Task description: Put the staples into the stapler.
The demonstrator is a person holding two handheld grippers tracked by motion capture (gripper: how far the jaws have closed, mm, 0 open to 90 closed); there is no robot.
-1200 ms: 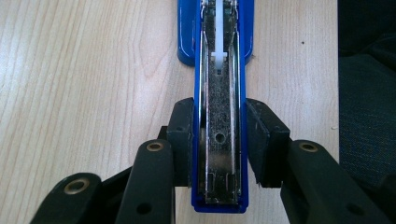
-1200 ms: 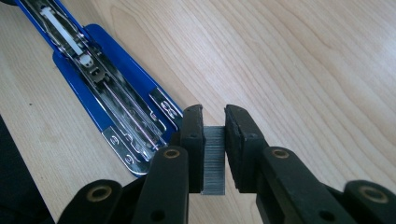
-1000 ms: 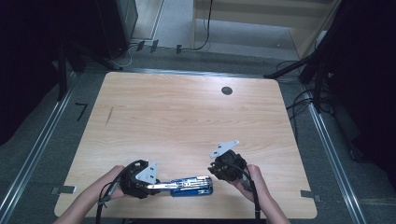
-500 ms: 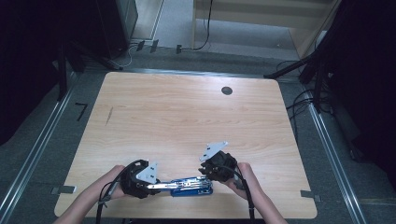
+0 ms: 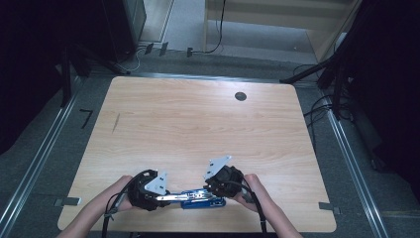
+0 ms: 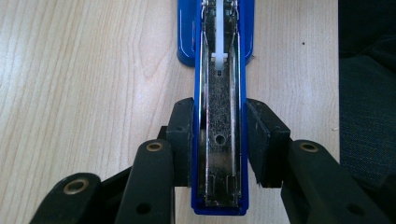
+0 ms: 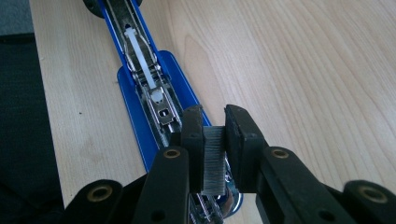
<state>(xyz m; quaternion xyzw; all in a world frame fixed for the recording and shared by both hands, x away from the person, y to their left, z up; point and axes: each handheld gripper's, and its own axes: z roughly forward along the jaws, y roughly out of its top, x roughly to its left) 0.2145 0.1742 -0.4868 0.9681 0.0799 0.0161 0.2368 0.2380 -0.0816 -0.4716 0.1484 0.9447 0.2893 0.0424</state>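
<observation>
A blue stapler (image 5: 198, 197) lies opened out flat near the table's front edge. My left gripper (image 5: 166, 197) is shut on it; in the left gripper view the pads (image 6: 182, 135) press both sides of the metal staple channel (image 6: 219, 93). My right gripper (image 5: 214, 191) hovers at the stapler's other end. In the right gripper view it (image 7: 214, 135) is shut on a grey strip of staples (image 7: 214, 163), held just over the open channel of the stapler (image 7: 140, 93), whose white pusher shows farther along.
The wooden table (image 5: 198, 124) has a round dark grommet hole (image 5: 240, 96) at the back right. Its front edge runs just beside the stapler, with dark cloth (image 6: 369, 116) beyond it. Cables and dark stands line the floor around the table.
My right gripper has moved left, carrying the staple strip over the stapler's end. The left gripper and the stapler have stayed put.
</observation>
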